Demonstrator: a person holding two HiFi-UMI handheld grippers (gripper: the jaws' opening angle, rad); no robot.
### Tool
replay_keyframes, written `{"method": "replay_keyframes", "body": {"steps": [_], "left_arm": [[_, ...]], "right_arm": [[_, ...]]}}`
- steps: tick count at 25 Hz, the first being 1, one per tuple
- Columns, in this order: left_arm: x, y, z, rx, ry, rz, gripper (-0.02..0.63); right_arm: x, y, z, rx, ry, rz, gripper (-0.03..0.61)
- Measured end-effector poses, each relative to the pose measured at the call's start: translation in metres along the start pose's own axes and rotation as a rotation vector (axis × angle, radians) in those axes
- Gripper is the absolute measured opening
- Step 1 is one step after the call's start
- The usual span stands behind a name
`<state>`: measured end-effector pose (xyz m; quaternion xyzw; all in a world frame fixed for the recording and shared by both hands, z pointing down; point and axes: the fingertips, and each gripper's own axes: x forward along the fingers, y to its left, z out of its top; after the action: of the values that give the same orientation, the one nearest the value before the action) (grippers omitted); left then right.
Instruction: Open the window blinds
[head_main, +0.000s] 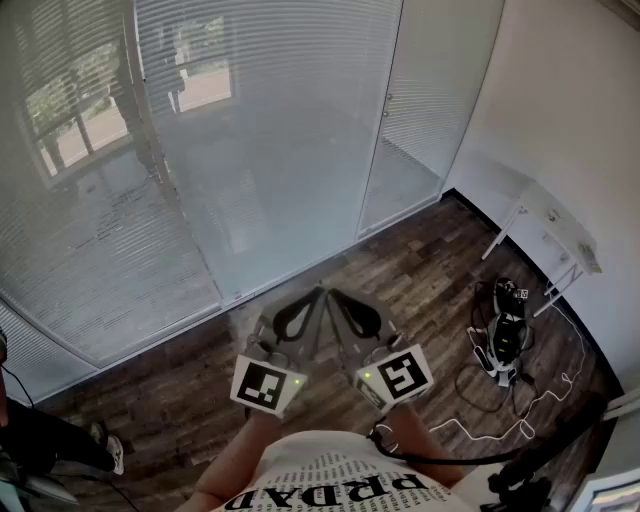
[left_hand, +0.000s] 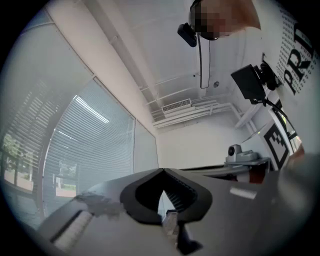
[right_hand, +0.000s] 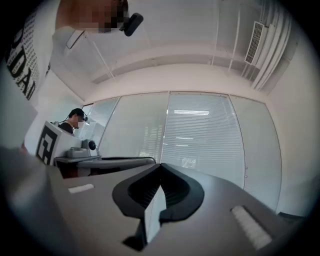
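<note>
White horizontal blinds (head_main: 280, 120) hang behind tall glass panels ahead of me, slats closed. They also show in the left gripper view, blinds (left_hand: 85, 150), and in the right gripper view, blinds (right_hand: 200, 135). Both grippers are held side by side near my chest, well short of the glass and pointing toward it. My left gripper (head_main: 316, 295) is shut with nothing between its jaws. My right gripper (head_main: 334, 295) is shut too and empty. Their tips nearly touch each other. No cord or wand for the blinds shows.
A glass door with a small handle (head_main: 388, 100) stands right of the blinds. Cables and small devices (head_main: 505, 340) lie on the wood floor at the right, beside a white table (head_main: 555, 235). Another person's shoe (head_main: 105, 450) is at lower left.
</note>
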<state>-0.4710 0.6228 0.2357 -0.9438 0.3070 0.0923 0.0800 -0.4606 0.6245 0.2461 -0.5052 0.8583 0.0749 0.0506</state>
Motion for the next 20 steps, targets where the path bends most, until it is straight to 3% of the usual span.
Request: {"method": "replay_keyframes", "body": {"steps": [6, 20], "left_arm": [[0.0015, -0.004, 0.0009, 0.001, -0.011, 0.001, -0.009], [0.0009, -0.0072, -0.0022, -0.003, -0.012, -0.003, -0.009]], "right_arm": [[-0.0037, -0.0022, -0.0002, 0.037, -0.007, -0.004, 0.008], [-0.0066, -0.0025, -0.0022, 0.01, -0.005, -0.006, 0.008]]}}
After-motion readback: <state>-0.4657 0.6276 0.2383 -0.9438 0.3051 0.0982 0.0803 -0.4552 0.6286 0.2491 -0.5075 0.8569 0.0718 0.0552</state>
